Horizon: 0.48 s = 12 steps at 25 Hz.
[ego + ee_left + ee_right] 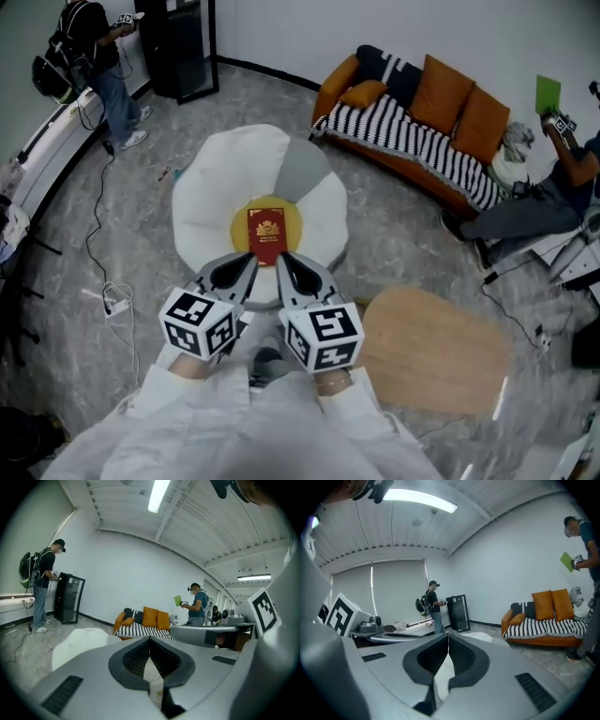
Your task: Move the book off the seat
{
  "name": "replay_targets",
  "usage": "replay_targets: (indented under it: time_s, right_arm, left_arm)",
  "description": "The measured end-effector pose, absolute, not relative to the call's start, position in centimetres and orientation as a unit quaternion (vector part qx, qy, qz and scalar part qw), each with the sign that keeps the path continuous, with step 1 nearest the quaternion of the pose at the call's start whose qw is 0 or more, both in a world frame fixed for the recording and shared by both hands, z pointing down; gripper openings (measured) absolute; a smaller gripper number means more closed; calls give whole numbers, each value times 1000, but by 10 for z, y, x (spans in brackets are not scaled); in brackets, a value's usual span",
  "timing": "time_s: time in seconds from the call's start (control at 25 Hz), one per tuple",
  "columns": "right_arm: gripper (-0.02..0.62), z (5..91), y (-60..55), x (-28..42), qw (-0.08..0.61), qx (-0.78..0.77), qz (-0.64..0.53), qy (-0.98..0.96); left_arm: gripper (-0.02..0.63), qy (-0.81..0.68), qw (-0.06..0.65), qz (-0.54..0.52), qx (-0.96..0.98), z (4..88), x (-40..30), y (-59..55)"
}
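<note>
Task not started: red book (266, 234) lay mid-frame on the flower-shaped seat (211, 202), prob. on its yellow centre. Left gripper (249, 262) & right gripper (285, 261) were fully closed, empty, just below the book.

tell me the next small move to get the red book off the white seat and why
Probably open the right gripper, since its jaws are shut and empty, as are the left gripper's. The red rectangular book lies flat on the yellow centre of the white flower-shaped seat, just ahead of both tips.
</note>
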State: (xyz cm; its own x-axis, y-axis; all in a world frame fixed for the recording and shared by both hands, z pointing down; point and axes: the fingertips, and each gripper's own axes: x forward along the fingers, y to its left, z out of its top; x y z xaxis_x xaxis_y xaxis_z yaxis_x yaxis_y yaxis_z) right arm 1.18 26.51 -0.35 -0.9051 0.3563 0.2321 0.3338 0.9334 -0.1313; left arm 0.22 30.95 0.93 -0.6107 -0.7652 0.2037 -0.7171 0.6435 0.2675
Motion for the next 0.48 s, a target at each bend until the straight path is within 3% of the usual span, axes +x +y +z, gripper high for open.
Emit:
replay_targets:
  time_s: [0.48]
  right_arm:
    - [12, 13, 239, -34, 146, -203, 48, -967]
  left_arm:
    - [6, -898, 162, -100, 396, 20, -42, 274]
